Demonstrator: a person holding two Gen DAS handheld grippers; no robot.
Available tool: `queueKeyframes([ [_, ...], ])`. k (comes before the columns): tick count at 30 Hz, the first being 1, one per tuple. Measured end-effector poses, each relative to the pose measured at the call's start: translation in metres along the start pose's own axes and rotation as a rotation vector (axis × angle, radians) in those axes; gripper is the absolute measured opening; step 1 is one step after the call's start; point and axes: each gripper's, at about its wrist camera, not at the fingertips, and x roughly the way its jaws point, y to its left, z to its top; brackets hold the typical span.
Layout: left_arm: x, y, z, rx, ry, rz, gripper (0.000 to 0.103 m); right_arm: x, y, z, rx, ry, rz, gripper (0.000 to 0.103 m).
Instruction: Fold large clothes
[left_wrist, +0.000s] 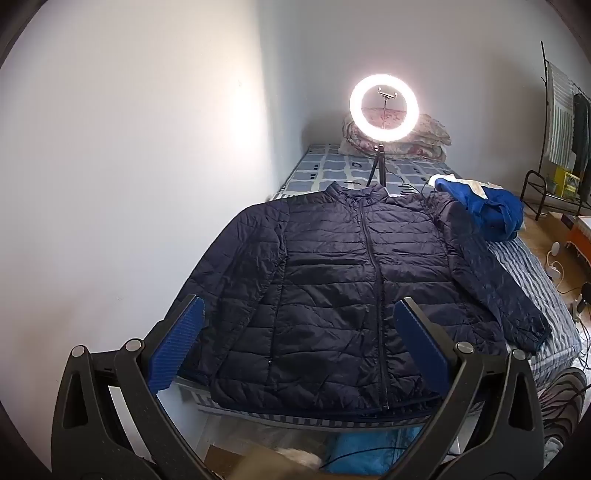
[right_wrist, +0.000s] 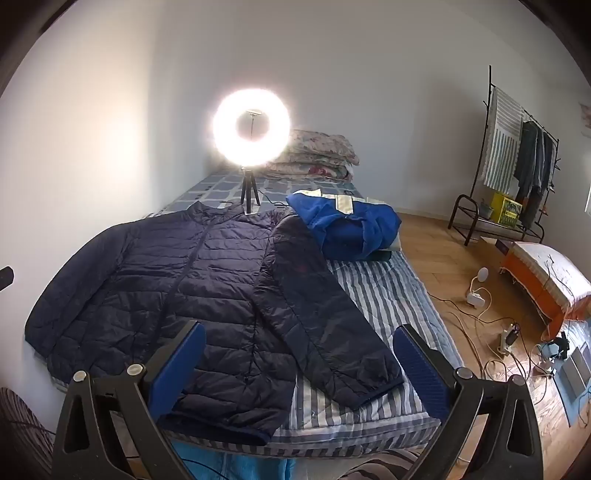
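jacket (left_wrist: 332, 288): quilted cloth, faint sheen
bed sheet (right_wrist: 384, 295): striped woven cloth, matt
floor (right_wrist: 454, 266): wood, smooth
left tool (left_wrist: 295, 354) pads: ribbed blue plastic

Navy puffer jacket (right_wrist: 177, 295) spread flat, zipped, on striped bed (right_wrist: 384, 295); one sleeve angled out toward near edge. Beyond jacket's collar, lit ring light (right_wrist: 251, 127) on small tripod. Just beside jacket's far shoulder, crumpled blue garment (right_wrist: 343, 225). Right tongs (right_wrist: 299, 363) wide apart, hovering above jacket's hem, touching nothing.
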Motion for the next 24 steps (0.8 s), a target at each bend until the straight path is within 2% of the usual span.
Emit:
queueKeyframes([
  [24, 0.004, 0.0051, 0.0014, -0.001, -0.018, -0.002, 0.103, 0.0067, -0.001, -0.002, 0.001, 0.006, -0.017, 0.103],
])
